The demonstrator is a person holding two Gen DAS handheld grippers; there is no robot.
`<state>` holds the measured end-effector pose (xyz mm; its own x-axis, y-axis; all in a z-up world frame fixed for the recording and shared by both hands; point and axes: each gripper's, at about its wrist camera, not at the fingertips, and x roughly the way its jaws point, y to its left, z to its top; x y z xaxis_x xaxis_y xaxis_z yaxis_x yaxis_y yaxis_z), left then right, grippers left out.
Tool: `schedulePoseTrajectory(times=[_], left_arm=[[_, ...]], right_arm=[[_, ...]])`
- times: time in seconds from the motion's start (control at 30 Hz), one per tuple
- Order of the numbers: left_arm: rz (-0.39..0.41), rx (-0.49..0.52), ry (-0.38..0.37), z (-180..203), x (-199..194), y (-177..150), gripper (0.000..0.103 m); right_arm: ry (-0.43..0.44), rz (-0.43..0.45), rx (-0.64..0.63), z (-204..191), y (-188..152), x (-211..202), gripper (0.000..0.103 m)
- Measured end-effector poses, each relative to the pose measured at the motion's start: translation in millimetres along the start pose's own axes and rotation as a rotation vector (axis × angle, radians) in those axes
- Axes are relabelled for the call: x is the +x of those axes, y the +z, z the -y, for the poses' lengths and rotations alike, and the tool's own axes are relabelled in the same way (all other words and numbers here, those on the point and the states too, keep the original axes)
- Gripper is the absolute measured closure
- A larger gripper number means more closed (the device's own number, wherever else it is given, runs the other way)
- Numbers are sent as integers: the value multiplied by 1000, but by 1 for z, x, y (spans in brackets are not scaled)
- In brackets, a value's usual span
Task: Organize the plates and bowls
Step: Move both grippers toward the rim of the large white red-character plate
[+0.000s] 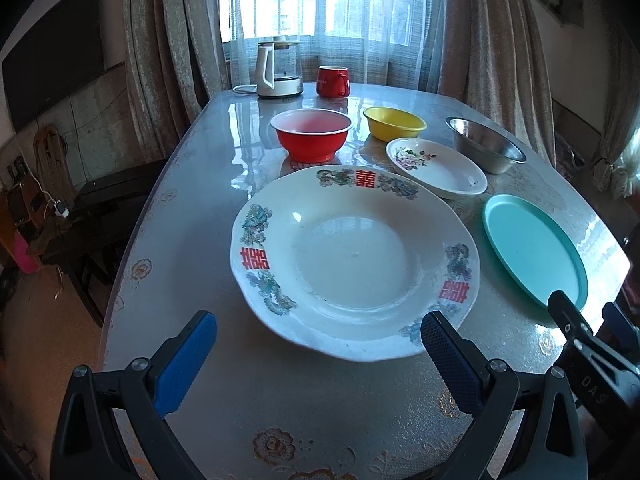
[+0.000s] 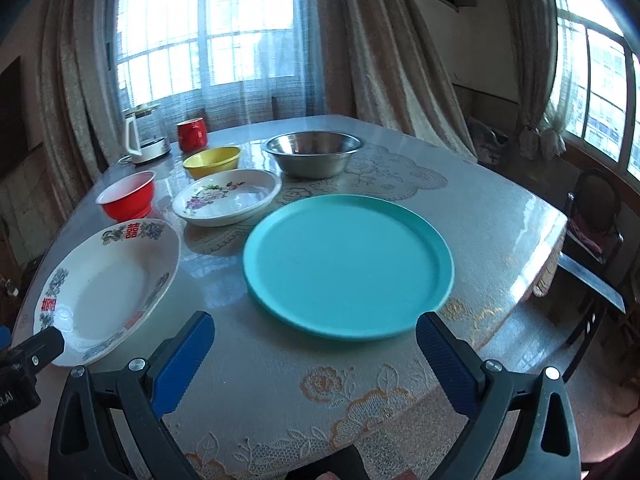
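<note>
A large white plate with red characters and flower rim (image 1: 356, 260) lies just ahead of my open, empty left gripper (image 1: 320, 344); it also shows in the right wrist view (image 2: 104, 288). A teal plate (image 2: 348, 264) lies just ahead of my open, empty right gripper (image 2: 316, 344); it also shows in the left wrist view (image 1: 534, 248). Behind them sit a small flowered plate (image 1: 436, 168) (image 2: 228, 196), a red bowl (image 1: 312, 134) (image 2: 128, 196), a yellow bowl (image 1: 394, 122) (image 2: 212, 162) and a steel bowl (image 1: 486, 144) (image 2: 314, 152).
The table (image 1: 192, 216) has a glossy cover over lace cloth. A kettle (image 1: 276, 68) and a red mug (image 1: 332, 81) stand at the far edge by the window. A dark chair (image 2: 592, 240) stands at the right side. The right gripper's body (image 1: 592, 344) shows at the left view's right edge.
</note>
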<state>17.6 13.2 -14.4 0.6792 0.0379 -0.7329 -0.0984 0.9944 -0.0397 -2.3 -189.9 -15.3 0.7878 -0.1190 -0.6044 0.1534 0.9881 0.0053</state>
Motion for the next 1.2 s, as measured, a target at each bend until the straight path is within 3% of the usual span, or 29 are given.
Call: schedulePoseTrajectory(times=[0.13,0.3,0.6,0.77,0.9,1.07,1.2], left_arm=[[-3,-25,-21,-9,3,2,0],[-32,-116,-131,-29,11,7,0],[-21,-179,-134,-48,15,13,0],[-1,-198,-42,-58,19,18,0],[-26,-207,-46,-68,28,17,0],[18,-221,-71,-72,31,16,0],[-2,-219,-93,-75,41,19,0]], right_arm=[[51,10,-44,-5,2,3,1],[185,51,-94,-14,5,4,0],[279,14,-113,-24,10,22,0],[323,19,-129,-32,15,28,0],[355,-28,-111,-35,17,41,1],[359,-66,-110,-37,17,52,3],[381,-92,-101,-37,16,60,5]])
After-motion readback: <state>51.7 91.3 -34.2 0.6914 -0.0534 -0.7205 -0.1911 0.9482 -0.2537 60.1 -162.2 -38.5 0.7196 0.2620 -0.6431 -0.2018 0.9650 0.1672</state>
